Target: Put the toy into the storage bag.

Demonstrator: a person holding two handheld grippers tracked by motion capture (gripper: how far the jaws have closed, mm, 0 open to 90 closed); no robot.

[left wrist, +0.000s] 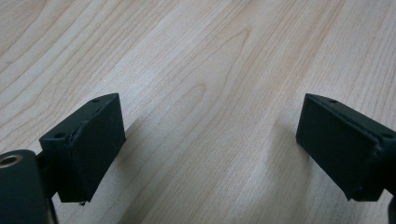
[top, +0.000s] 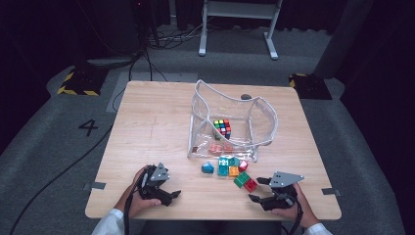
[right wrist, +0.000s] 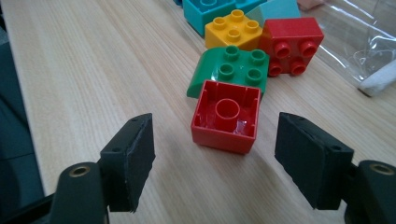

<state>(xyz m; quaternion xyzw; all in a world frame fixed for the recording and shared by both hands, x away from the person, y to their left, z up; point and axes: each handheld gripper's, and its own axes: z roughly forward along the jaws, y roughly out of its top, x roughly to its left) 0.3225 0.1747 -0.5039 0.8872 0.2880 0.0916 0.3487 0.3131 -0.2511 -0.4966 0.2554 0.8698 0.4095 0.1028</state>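
Right gripper low over the table, jaws spread wide and empty, lined up on an upturned red brick lying just before a green brick. Probably light, stiff, smooth plastic; best pinched across two flat opposite walls, squarely, lest it skid or tip. Left gripper also spread wide, empty, over bare wood.

Lab: dark curtains, hazard-taped bases, floor mark "4", cables.
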